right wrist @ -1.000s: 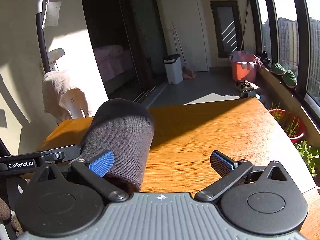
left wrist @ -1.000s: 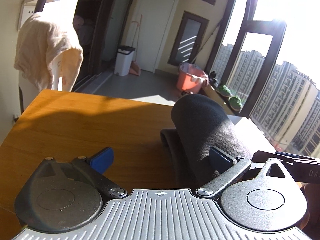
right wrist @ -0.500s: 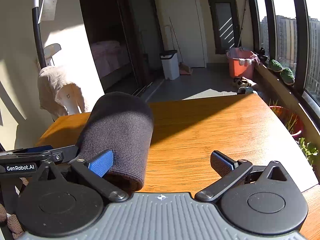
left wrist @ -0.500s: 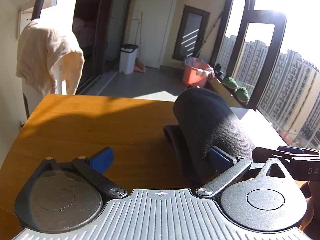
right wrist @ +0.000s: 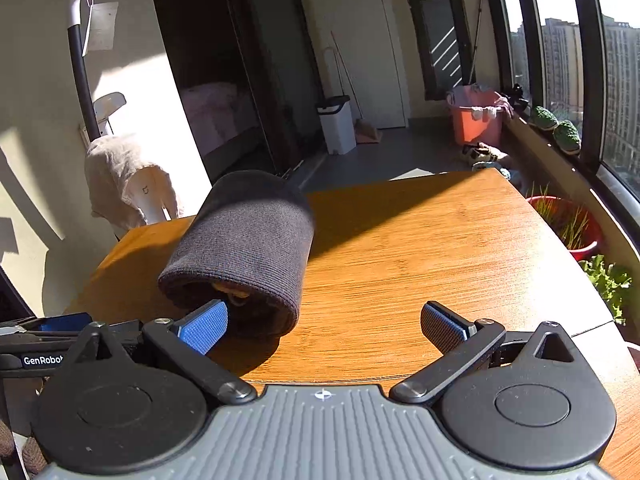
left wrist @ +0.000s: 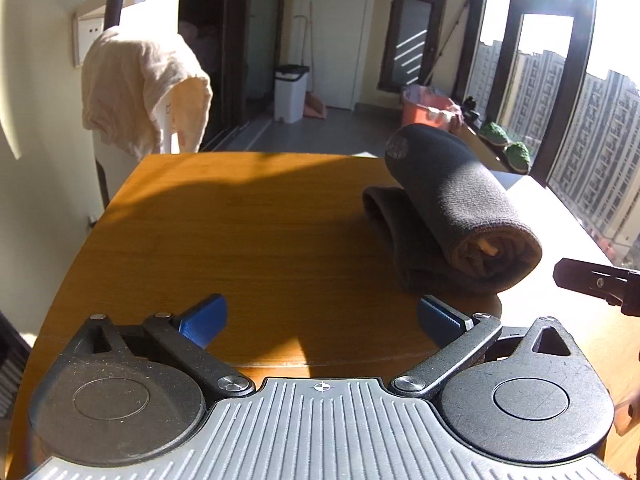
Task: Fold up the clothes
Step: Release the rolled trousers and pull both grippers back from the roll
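On wooden table (left wrist: 248, 232), rolled dark garment (left wrist: 452, 200) (unheld), left gripper (left wrist: 320, 320) spread, right gripper (right wrist: 324, 326) spread

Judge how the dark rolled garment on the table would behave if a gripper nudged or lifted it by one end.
The dark rolled garment is a soft knit cylinder, so a sideways nudge would probably roll it across the smooth wooden table. Nothing visibly secures its open end, so lifting one end would likely let it sag and unroll. It looks light.

Both grippers, left (left wrist: 322, 318) and right (right wrist: 324, 322): ribbed grey body, black round pivot housings, silver screws, black linkage arms, blue ridged pads (right wrist: 203, 327), white "GenRobot" lettering.
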{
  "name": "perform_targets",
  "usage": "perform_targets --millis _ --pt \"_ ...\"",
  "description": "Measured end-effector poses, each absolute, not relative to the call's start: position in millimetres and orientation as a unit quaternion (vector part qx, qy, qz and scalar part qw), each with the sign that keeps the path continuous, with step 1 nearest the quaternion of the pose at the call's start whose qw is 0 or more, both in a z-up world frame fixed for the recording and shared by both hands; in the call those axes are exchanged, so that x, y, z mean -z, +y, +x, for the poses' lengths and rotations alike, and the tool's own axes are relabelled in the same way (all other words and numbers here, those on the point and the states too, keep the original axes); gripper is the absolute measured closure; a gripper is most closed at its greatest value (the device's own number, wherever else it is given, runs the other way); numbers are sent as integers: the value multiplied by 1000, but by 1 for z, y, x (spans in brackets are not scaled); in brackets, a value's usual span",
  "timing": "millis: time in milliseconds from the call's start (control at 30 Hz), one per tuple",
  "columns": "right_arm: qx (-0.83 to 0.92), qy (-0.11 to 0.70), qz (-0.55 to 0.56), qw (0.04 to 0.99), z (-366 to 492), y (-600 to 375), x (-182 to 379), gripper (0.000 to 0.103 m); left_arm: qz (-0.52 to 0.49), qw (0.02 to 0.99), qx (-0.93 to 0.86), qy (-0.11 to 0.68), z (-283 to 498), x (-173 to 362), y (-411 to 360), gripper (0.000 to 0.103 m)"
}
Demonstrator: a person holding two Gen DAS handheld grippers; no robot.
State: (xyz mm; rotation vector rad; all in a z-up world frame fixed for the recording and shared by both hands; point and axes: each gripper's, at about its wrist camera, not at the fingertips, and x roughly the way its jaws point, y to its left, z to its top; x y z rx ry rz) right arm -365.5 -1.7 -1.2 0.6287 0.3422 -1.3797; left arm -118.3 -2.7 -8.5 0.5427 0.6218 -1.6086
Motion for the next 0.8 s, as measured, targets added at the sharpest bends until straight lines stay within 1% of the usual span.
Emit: perform_targets --millis 33,133,167,267,367,800 --pt "625 166 287 707 -364 2 5 0 248 619 692 278 -122 12 2 0" --pt "637 210 304 677 -360 12 18 0 272 632 680 252 -135 18 20 0" --pt "646 220 295 669 -359 16 20 0 275 637 678 243 -139 20 26 0" --pt "668 256 275 642 -356 26 24 0 261 654 667 244 -139 22 38 0" --pt "667 250 269 649 -358 33 27 0 253 667 656 246 -135 23 39 0" --pt "669 245 264 651 -357 30 27 0 252 667 658 245 -135 23 35 0"
